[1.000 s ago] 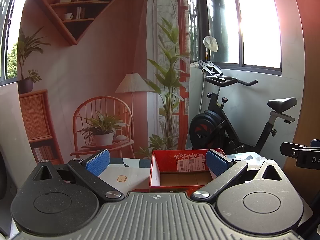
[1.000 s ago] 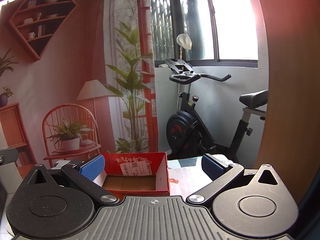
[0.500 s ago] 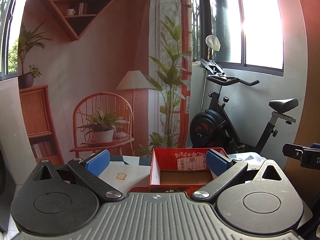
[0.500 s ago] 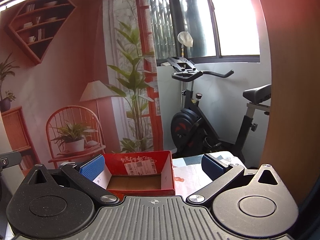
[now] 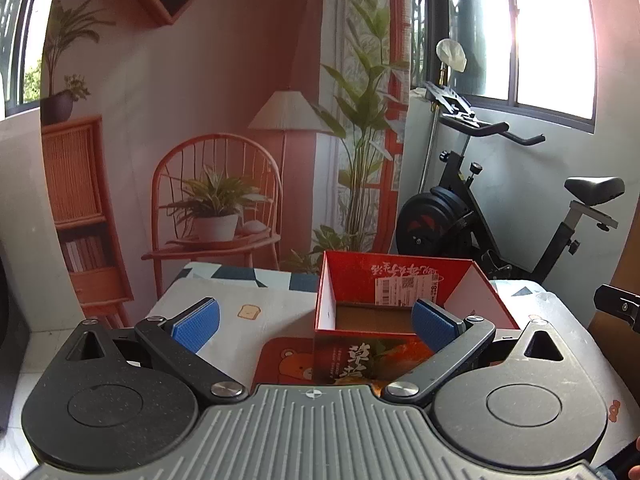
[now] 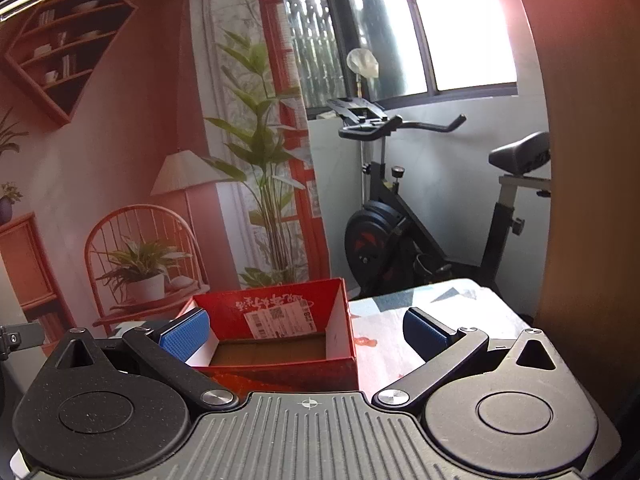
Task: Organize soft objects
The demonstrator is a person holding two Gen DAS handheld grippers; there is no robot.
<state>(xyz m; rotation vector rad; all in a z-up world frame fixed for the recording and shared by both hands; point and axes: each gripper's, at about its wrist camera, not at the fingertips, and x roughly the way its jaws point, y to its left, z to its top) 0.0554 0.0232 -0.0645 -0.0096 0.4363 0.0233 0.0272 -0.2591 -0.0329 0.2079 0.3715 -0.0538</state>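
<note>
Red box (image 5: pixel 404 312) nearer, patterned tablecloth (image 5: pixel 256 300).

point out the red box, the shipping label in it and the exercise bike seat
red box (image 5: pixel 400 356), left wrist view, on its front outer wall
shipping label (image 6: pixel 280 320), right wrist view, on the label's middle
exercise bike seat (image 5: pixel 594 187), left wrist view, on the saddle top

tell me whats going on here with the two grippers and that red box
A person holds a gripper in each hand over a table with a patterned cloth. The left gripper and the right gripper are both open and hold nothing. Ahead of them stands an open red box; the part of its inside that shows looks empty. No soft objects are in view, so the sorting does not appear to have begun.
</note>
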